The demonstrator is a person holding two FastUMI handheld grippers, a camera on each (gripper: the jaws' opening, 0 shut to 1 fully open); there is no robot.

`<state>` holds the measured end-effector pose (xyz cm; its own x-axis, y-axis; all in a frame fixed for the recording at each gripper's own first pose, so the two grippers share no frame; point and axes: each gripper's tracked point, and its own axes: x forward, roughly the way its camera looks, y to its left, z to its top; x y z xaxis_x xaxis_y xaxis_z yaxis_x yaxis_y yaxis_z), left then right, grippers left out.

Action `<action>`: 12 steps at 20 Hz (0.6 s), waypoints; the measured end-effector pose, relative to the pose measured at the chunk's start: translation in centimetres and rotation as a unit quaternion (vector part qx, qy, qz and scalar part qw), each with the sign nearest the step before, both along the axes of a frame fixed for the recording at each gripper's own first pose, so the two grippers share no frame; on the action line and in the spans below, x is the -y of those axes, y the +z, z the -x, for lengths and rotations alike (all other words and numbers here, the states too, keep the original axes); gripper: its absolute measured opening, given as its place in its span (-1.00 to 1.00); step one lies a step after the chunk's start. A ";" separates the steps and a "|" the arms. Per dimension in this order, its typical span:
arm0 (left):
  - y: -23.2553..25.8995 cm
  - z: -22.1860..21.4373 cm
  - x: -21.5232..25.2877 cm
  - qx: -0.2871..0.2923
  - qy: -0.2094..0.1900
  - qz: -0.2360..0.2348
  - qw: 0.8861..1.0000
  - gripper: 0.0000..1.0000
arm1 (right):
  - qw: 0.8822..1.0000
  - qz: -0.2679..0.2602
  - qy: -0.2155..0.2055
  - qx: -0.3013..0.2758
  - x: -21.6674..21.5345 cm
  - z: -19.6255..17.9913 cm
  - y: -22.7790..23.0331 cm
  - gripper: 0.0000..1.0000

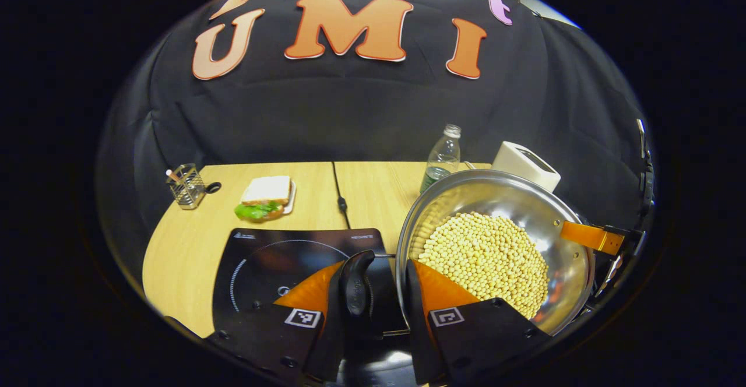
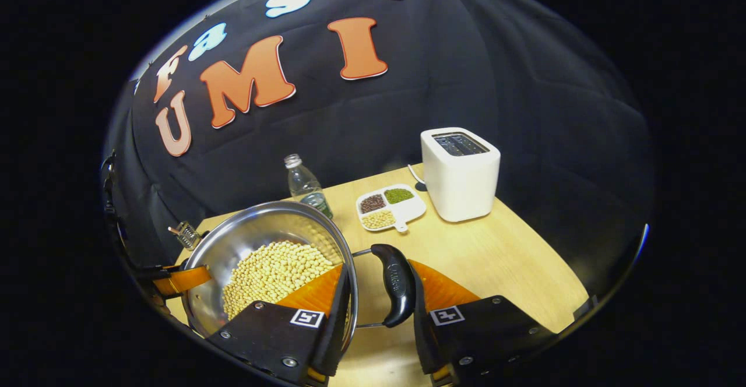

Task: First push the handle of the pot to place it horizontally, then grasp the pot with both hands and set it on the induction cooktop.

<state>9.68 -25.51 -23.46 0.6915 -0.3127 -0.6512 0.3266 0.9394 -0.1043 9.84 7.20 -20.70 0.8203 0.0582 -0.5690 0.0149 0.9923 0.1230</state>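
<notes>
A steel pot (image 1: 501, 200) (image 2: 250, 229) of soybeans (image 1: 484, 259) sits at the right edge of the black induction cooktop (image 1: 274, 259); I cannot tell whether it rests or hangs. My left gripper (image 1: 376, 264) clamps its left black handle (image 1: 355, 285), with one finger outside the grip and the other over the rim inside the pot. My right gripper (image 2: 379, 267) clamps the right handle (image 2: 396, 285) the same way. Each view shows the other gripper (image 1: 606, 238) (image 2: 175, 279) at the pot's far rim.
On the wooden table (image 2: 495, 259) stand a white toaster (image 2: 460, 171), a divided dish of beans (image 2: 387, 206) and a water bottle (image 1: 443, 157) behind the pot. A sandwich (image 1: 265, 197), a wire holder (image 1: 186, 186) and a black cable (image 1: 341, 200) lie behind the cooktop.
</notes>
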 end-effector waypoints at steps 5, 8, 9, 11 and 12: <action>1.5 0.1 -5.6 -0.009 0.030 0.002 1.000 0.14 | 1.000 0.006 0.030 0.003 -5.7 0.4 0.6 0.04; 1.4 -0.3 -9.8 -0.009 0.046 -0.008 0.999 0.07 | 0.999 0.000 0.048 -0.003 -9.3 0.6 0.1 0.03; 1.3 -0.5 -11.2 -0.009 0.052 -0.011 0.999 0.14 | 0.998 -0.003 0.054 -0.006 -10.5 0.6 -0.2 0.03; 1.2 -0.7 -13.6 -0.010 0.061 -0.017 0.998 0.08 | 0.998 -0.004 0.065 -0.008 -12.8 0.6 -0.8 0.04; 1.1 -0.7 -14.7 -0.011 0.066 -0.017 0.998 0.14 | 0.997 -0.003 0.071 -0.009 -14.0 0.6 -1.0 0.04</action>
<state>10.42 -10.81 -22.35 0.7109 -0.1965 -0.6753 0.1970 0.9774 -0.0769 9.23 21.21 -21.67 0.7936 0.1764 -0.5823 -0.1230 0.9838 0.1304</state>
